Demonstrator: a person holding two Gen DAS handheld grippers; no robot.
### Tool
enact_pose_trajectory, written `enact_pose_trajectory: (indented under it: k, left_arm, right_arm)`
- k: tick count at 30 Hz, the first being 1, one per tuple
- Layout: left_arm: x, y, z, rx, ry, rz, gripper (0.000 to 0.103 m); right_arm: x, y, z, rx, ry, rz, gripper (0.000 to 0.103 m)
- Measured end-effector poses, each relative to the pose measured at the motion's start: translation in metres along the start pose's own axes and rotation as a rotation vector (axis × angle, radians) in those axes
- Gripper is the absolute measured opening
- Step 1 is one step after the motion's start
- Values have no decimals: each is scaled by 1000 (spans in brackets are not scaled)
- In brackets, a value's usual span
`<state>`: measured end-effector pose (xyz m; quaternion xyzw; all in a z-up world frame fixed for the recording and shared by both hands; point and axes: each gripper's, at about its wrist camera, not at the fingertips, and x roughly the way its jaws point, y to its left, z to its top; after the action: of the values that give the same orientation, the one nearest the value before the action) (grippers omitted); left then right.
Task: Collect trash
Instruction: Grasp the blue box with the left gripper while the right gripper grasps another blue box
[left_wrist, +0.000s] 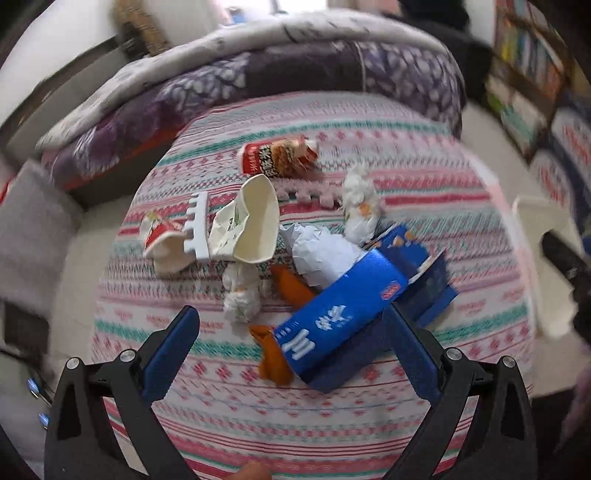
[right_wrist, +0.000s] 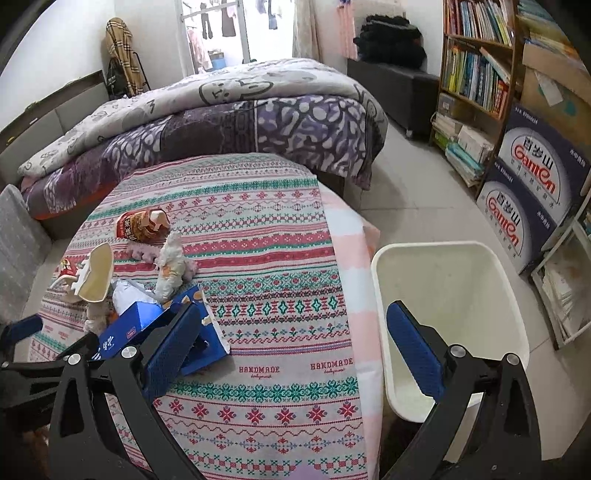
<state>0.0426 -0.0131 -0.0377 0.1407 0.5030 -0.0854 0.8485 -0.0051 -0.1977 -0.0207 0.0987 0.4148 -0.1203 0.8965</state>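
Observation:
A pile of trash lies on the patterned tablecloth (left_wrist: 332, 424). My left gripper (left_wrist: 291, 314) is open, its jaws on either side of a blue milk carton (left_wrist: 332, 325) without touching it. An orange wrapper (left_wrist: 273, 354) sticks out from under the carton. Beyond lie a crumpled white paper (left_wrist: 321, 254), tissues (left_wrist: 360, 206), a cream paper cup (left_wrist: 255, 225), a crushed red-and-white cup (left_wrist: 159, 236) and a red snack cup (left_wrist: 277, 157). My right gripper (right_wrist: 293, 308) is open and holds nothing, between the carton (right_wrist: 125, 332) and a white bin (right_wrist: 443, 295).
The bin stands on the floor at the table's right edge. A bed with a purple quilt (right_wrist: 258, 125) lies behind the table. A bookshelf (right_wrist: 476, 74) and stacked boxes (right_wrist: 532, 177) line the right wall. A grey cushion (right_wrist: 18, 251) is at the left.

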Motion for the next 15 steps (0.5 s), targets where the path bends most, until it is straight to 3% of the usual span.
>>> enact_pose_trajectory:
  k: [3,5,9,15]
  left_arm:
    - [19,-4,7,52,92,-99,96]
    - [30,-13,10,113,120,-114,96]
    - [45,-32,12,226,128,-59,96]
    - [59,-42,19,304,132,-38,96]
  right_arm:
    - [4,0,0,-2,19,-4,96]
    - [8,-3,1,8,37,0,96]
    - [19,-8,1,34,86,5,96]
    - [25,-10,-1,50,121,5,96]
